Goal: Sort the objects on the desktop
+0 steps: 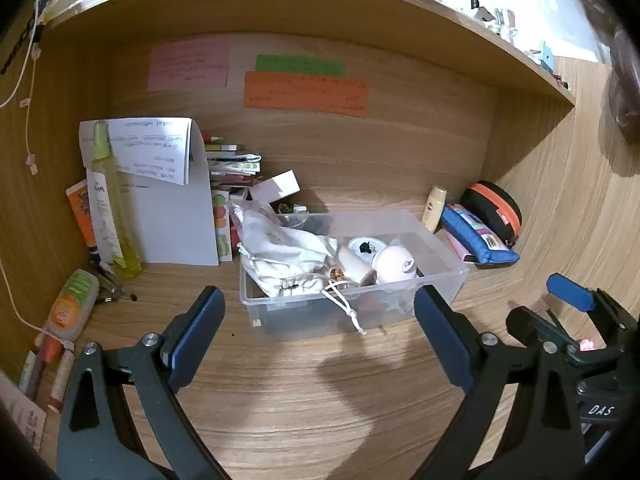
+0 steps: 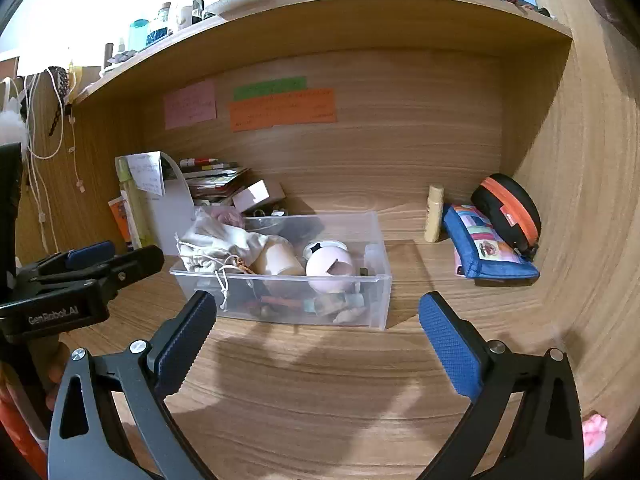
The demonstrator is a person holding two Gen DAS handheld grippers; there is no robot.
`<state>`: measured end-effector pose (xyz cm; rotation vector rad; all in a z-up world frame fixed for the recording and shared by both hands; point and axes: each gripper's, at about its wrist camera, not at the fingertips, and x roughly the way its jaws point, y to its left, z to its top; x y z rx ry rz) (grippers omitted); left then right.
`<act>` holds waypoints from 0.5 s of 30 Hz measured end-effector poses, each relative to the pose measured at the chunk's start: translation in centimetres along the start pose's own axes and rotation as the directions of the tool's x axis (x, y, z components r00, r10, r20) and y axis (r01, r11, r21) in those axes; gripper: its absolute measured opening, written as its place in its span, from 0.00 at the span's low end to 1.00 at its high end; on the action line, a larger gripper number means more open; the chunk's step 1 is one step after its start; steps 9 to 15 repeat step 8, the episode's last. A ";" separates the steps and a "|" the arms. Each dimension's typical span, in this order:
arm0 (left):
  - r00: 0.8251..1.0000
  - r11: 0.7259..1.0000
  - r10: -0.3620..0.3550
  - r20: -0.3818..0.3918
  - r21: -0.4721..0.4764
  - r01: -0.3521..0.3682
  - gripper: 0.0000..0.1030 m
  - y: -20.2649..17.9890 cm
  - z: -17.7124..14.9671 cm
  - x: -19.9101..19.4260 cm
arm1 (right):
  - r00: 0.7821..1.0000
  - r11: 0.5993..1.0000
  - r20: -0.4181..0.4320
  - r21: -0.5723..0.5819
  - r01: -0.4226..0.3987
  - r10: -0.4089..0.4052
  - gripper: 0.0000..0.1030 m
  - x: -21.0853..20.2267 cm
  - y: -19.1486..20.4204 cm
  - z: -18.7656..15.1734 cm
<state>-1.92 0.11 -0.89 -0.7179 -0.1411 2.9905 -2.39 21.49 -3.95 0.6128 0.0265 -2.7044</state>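
Observation:
A clear plastic bin (image 1: pixel 440 280) (image 2: pixel 380 276) stands on the wooden desk. It holds a white drawstring bag (image 1: pixel 288 256) (image 2: pixel 224 244), a pale pink ball (image 1: pixel 394 265) (image 2: pixel 330 266), a beige cup (image 2: pixel 280 260) and small items. My left gripper (image 1: pixel 320 304) is open just in front of the bin, nothing between its fingers. My right gripper (image 2: pixel 318 308) is open too, near the bin's front wall, and empty. Each gripper shows at the edge of the other's view.
A blue patterned pouch (image 1: pixel 480 236) (image 2: pixel 488 250), a black case with orange zip (image 1: pixel 494 210) (image 2: pixel 510 210) and a small cream bottle (image 1: pixel 435 208) (image 2: pixel 435 213) sit at the right. Papers, a yellow-green spray bottle (image 1: pixel 110 196), tubes and stacked cards crowd the left. A shelf hangs overhead.

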 end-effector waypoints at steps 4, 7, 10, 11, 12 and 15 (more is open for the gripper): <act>1.000 1.000 0.004 0.028 0.027 -0.005 0.94 -0.6 -0.1 -0.4 | 1.000 1.000 -0.005 0.000 -0.005 0.005 0.98 0.4 0.0 0.1; 1.000 1.000 0.010 0.019 0.025 -0.011 0.94 -0.8 0.1 -0.4 | 1.000 1.000 -0.010 0.007 -0.014 0.014 0.98 0.8 -0.1 0.1; 1.000 1.000 0.009 0.016 0.023 -0.010 0.94 -0.7 0.2 -0.4 | 1.000 1.000 -0.012 0.007 -0.015 0.016 0.98 0.9 -0.1 0.2; 1.000 1.000 0.009 0.016 0.023 -0.010 0.94 -0.7 0.2 -0.4 | 1.000 1.000 -0.012 0.007 -0.015 0.016 0.98 0.9 -0.1 0.2; 1.000 1.000 0.009 0.016 0.023 -0.010 0.94 -0.7 0.2 -0.4 | 1.000 1.000 -0.012 0.007 -0.015 0.016 0.98 0.9 -0.1 0.2; 1.000 1.000 0.009 0.016 0.023 -0.010 0.94 -0.7 0.2 -0.4 | 1.000 1.000 -0.012 0.007 -0.015 0.016 0.98 0.9 -0.1 0.2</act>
